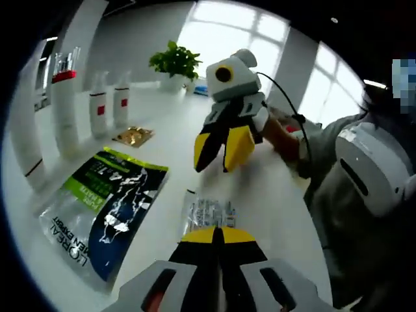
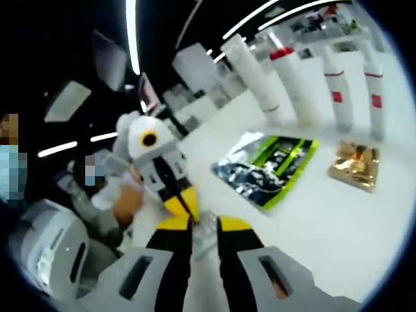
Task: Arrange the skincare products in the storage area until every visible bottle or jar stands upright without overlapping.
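Sachet (image 1: 209,213), small and clear, lies flat on the bench (image 1: 273,188) just ahead of the nearly closed, empty left hand-held gripper (image 1: 218,235), while the right hand-held gripper (image 1: 221,153) hovers beyond, parted and empty.

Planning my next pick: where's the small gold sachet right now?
In the left gripper view the gold sachet lies flat on the white table, between the green-and-black packet and the upright white bottles.

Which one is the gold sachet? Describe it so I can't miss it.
On the white table, find the row of upright white bottles. In front of them lies the big green-and-blue pouch; the gold sachet lies beside it, small, crinkled and shiny.
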A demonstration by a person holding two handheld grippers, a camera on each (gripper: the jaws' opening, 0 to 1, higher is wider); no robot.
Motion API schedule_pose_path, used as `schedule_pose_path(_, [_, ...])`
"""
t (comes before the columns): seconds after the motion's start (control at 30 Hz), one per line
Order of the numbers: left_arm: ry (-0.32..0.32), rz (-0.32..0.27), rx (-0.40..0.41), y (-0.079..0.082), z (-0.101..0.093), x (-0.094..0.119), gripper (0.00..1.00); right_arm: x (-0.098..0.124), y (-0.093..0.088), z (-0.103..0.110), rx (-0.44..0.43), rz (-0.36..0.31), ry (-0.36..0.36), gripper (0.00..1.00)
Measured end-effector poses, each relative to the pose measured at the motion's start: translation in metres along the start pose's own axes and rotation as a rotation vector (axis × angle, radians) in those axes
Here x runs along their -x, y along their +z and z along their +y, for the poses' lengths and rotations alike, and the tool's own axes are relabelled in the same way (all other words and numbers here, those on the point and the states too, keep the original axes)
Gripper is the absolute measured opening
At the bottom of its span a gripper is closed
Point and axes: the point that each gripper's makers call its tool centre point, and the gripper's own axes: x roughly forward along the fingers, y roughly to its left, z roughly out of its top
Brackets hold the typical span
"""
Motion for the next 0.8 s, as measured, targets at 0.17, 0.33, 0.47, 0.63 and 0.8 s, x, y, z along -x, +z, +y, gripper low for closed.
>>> schedule_pose_path(0.17, [-0.003,-0.013,0.000,0.000,-0.002,0.002,0.00,-0.006,-0.004,-0.003,0.039,0.029,-0.010,0.46])
schedule_pose_path(0.33, [-0.011,-0.016,0.004,0.000,0.001,0.004,0.00,-0.012,-0.008,-0.005,0.037,0.062,-0.008,0.45])
schedule_pose_path(0.47, [-0.011,-0.017,-0.003,0.001,0.001,0.004,0.00,-0.017,-0.011,-0.004,0.022,0.079,0.006,0.43])
schedule_pose_path(0.63, [-0.015,-0.019,0.004,0.001,0.001,0.005,0.00,-0.017,-0.011,-0.003,0.013,0.086,0.008,0.40])
schedule_pose_path(0.8, [-0.014,-0.018,0.009,0.001,0.001,0.004,0.00,-0.014,-0.012,-0.005,-0.024,0.081,0.012,0.38])
